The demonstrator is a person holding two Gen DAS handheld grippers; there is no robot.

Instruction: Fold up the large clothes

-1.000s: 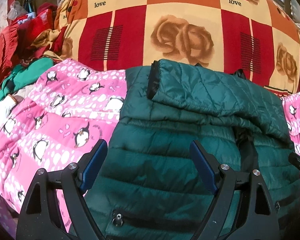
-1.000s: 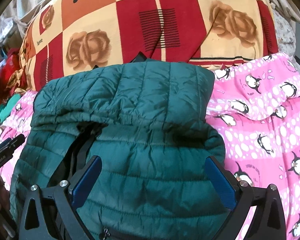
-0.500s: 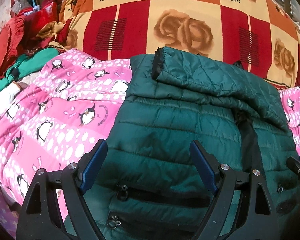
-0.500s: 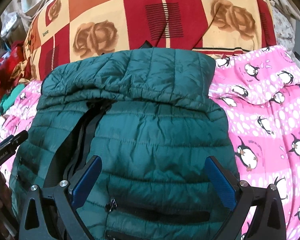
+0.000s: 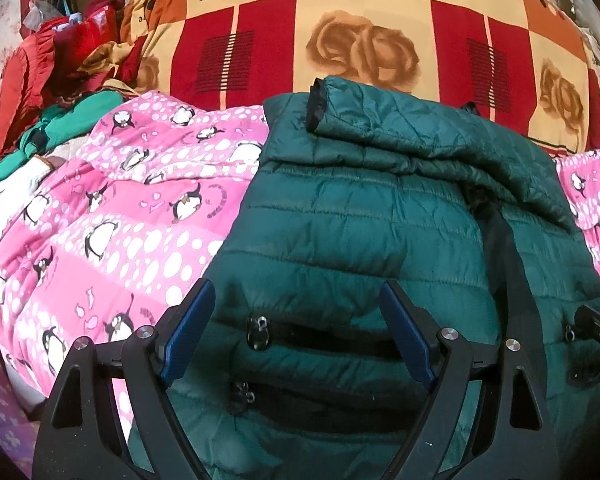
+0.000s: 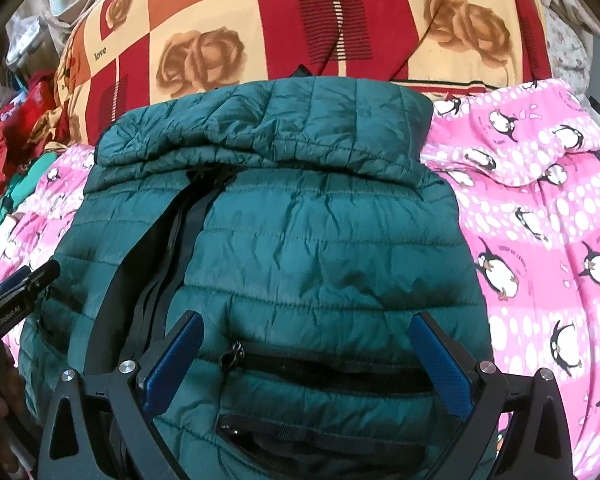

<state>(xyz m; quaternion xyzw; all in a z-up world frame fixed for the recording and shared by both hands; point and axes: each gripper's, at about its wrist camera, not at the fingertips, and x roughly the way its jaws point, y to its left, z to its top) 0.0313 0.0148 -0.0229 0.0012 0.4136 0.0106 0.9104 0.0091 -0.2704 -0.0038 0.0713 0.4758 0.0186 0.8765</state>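
Both grippers (image 5: 296, 328) (image 6: 308, 354) pulled back, wide apart, empty, over green jacket (image 6: 284, 240); pockets unzipped.

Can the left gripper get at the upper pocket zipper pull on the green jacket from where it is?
Probably yes. The left gripper is open with the zipper pull between its fingers on the green jacket, nothing covering it.
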